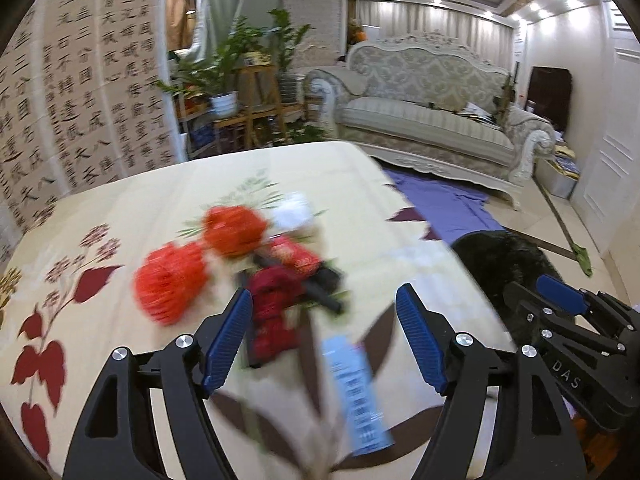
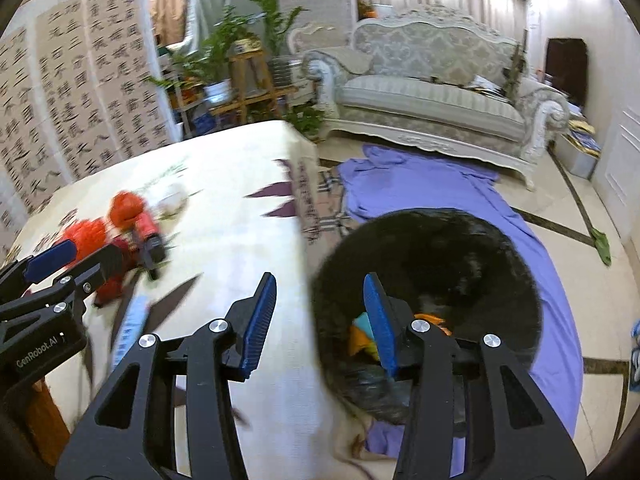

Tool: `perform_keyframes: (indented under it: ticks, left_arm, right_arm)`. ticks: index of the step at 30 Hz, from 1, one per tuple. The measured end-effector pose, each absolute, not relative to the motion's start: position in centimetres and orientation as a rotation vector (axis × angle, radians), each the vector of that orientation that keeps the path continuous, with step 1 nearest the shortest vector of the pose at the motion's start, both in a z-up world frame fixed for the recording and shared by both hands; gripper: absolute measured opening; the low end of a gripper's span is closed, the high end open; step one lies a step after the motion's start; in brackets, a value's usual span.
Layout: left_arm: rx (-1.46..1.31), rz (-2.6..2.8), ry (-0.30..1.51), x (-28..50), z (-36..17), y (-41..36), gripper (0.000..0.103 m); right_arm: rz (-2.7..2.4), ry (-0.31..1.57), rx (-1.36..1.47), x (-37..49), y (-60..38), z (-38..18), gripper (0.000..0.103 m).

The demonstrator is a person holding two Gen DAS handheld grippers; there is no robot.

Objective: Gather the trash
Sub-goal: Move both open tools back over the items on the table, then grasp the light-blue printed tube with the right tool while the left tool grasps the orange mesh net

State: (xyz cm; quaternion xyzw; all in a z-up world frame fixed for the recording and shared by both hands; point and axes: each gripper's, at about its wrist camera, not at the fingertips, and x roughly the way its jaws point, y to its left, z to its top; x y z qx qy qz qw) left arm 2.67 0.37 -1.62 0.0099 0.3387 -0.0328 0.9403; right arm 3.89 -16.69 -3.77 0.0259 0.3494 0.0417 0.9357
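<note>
Trash (image 1: 240, 268) litters the table (image 1: 120, 208); only the right view shows the bin's (image 2: 432, 264) inside. Both grippers (image 1: 324, 320) (image 2: 320, 316) gape empty.

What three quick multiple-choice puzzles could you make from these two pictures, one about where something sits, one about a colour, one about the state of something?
1. Where is the black trash bag?
A. On the sofa
B. On the floor beside the table, on the purple cloth
C. On the table among the litter

2. What colour are the two mesh-like wrappers on the tablecloth?
A. Orange-red
B. Green
C. White

3. How does the right gripper stand?
A. Clamped on a bottle
B. Holding a tissue
C. Open, nothing between its fingers

Answers:
1. B: the bag's open mouth sits below the table edge, with the purple cloth spread around it.
2. A: both blurred wrappers, like the second one, show bright orange-red.
3. C: a clear gap shows between its blue pads, with only table and bag behind.
</note>
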Motion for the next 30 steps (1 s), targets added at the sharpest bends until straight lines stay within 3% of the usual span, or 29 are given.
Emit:
perform_keyframes:
  ticks: [15, 26, 30]
  left_arm:
    - [-0.047, 0.113, 0.719, 0.6, -3.0, 9.3, 0.072]
    - [-0.082, 0.133, 0.735, 0.2, -3.8, 11.2, 0.072]
    - [-0.087, 0.124, 0.738, 0.1, -3.9, 11.0, 0.072]
  right_arm:
    - [0.284, 0.754, -0.052, 3.0, -7.0, -4.0, 0.044]
    - [0.312, 0.82, -0.109, 2.2, -4.7, -6.0, 0.043]
    - [0.295, 0.815, -0.149, 1.7, -4.6, -6.4, 0.028]
